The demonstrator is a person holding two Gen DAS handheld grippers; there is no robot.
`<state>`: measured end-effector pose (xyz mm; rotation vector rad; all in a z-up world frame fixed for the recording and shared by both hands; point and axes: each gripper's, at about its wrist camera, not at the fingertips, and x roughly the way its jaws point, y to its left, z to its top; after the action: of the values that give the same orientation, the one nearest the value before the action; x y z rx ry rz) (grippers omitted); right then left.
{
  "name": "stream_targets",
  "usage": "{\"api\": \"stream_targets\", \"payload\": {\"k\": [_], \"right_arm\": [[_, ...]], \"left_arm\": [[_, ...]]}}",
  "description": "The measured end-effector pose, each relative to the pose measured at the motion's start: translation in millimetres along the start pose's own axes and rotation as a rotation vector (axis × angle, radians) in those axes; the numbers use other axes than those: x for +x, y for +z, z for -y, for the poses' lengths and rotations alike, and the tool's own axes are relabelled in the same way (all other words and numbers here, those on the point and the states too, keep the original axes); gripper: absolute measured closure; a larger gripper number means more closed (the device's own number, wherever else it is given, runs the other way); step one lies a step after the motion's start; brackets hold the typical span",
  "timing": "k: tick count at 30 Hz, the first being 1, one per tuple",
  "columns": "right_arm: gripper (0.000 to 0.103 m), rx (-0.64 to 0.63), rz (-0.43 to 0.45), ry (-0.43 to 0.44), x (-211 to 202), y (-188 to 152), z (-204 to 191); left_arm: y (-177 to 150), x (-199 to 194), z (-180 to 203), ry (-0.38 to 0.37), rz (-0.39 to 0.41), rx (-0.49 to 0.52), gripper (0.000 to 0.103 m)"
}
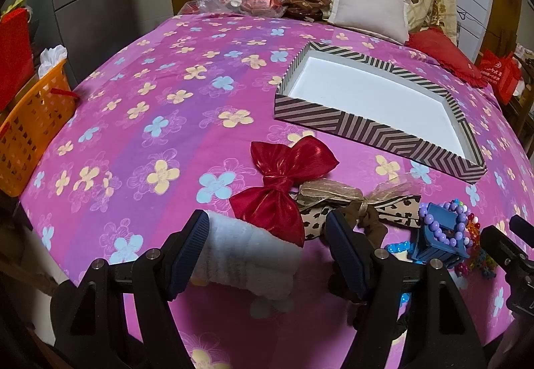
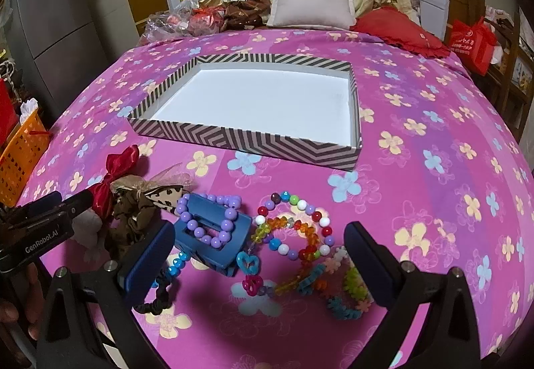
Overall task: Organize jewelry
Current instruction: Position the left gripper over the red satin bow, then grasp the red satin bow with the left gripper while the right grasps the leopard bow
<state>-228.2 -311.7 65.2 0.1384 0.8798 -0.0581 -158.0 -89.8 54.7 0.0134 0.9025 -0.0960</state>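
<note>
left gripper point(image 1: 267, 248): released, jaws wide around a white fluffy piece point(image 1: 243, 255) | right gripper point(image 2: 260, 258): released above beaded bracelets point(image 2: 293, 225) and blue claw clip point(image 2: 213, 235) | striped box point(image 2: 233, 135): on bed, beyond the jewelry | red bow point(image 1: 283, 182): beside leopard bow point(image 1: 350, 202)

My left gripper point(image 1: 267, 248): jaws wide apart, white fluffy thing point(image 1: 247, 258) sits between them, fills most of gap. Red bow point(image 1: 283, 185) just ahead, spotted ribbon bow point(image 1: 360, 202) beside right jaw. Left of my jaws: bare pink bedspread point(image 1: 133, 122), lots of room.

My right gripper point(image 2: 260, 255): jaws wide apart, bead bracelets point(image 2: 297, 228) piled between them. Blue hair claw point(image 2: 213, 235) close by left jaw. Ahead: bare strip, then striped box point(image 2: 253, 138), inside clear. Right of jaws: open bedspread.
</note>
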Motion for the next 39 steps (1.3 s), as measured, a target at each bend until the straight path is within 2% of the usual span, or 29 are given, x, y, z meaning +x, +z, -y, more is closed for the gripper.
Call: {"api": "stream_targets", "payload": {"k": [20,27,31,39], "right_arm": [[0.001,-0.008,0.000,0.006,1.2,1.1,-2.6],[0.000,-0.013,0.005,0.020,0.1,2.5,-1.5],[0.001,-0.014,-0.001,0.040,2.8,4.6,-1.8],[0.002,-0.032,0.004,0.095,2.1,10.7,-2.3]], "left_arm": [[1.0,-0.5,-6.9,-0.010,-0.007,-0.008,0.034],[17.4,0.6,-49.6,-0.026,-0.035,-0.090,0.034],[24.8,5.0,-62.5,-0.024,-0.058,-0.096,0.035],[29.3,19.6,-56.5,-0.088,-0.122,-0.097,0.035]]}}
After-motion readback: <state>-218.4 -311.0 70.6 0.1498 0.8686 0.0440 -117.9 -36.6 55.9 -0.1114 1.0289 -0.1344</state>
